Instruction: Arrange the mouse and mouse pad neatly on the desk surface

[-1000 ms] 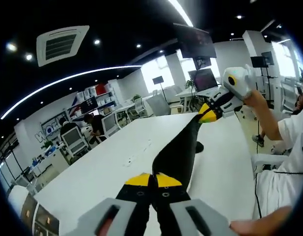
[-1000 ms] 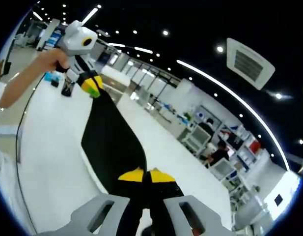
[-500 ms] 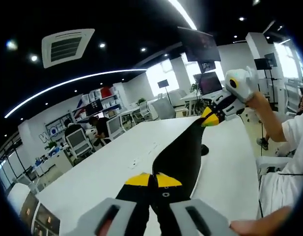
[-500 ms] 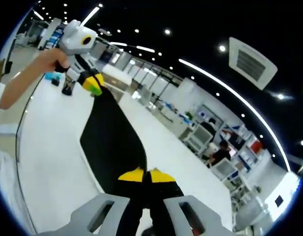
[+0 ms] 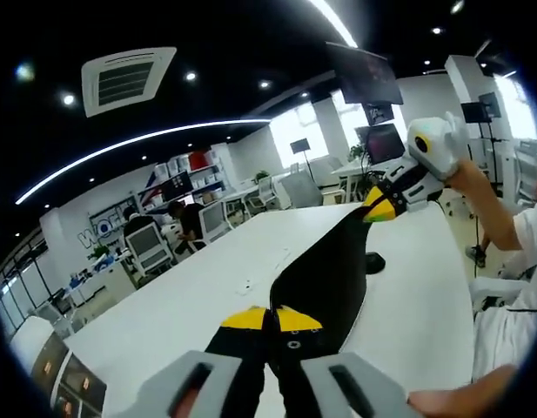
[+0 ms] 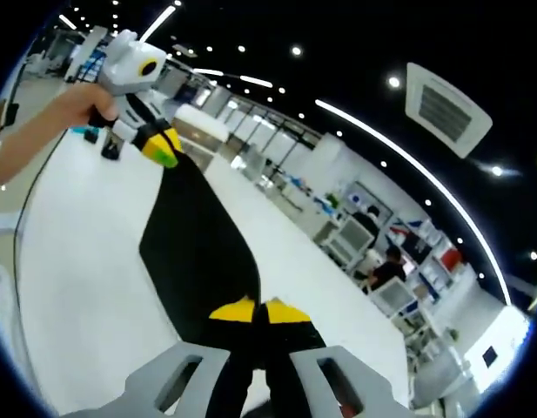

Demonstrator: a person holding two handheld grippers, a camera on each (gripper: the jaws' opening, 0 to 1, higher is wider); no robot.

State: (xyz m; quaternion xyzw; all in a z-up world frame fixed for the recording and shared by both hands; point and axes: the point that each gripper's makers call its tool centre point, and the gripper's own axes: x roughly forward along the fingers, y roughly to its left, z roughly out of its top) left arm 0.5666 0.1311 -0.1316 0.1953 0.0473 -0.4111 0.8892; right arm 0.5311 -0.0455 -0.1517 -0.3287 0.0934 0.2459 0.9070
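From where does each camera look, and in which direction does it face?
Left gripper view: on the left hand-held gripper, looking along the pad to the right hand-held gripper; a hand shows.
Right gripper view: on the right hand-held gripper, looking back along the pad; a forearm shows.
Shared: pad, desk.

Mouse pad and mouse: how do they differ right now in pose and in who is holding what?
The mouse pad is a flat black sheet held up off the white desk; the mouse is a small dark lump resting on the desk. The pad is pinched at opposite ends by the left tool and the right tool; the mouse is touched by neither. The pad looks far larger. Both are dark.
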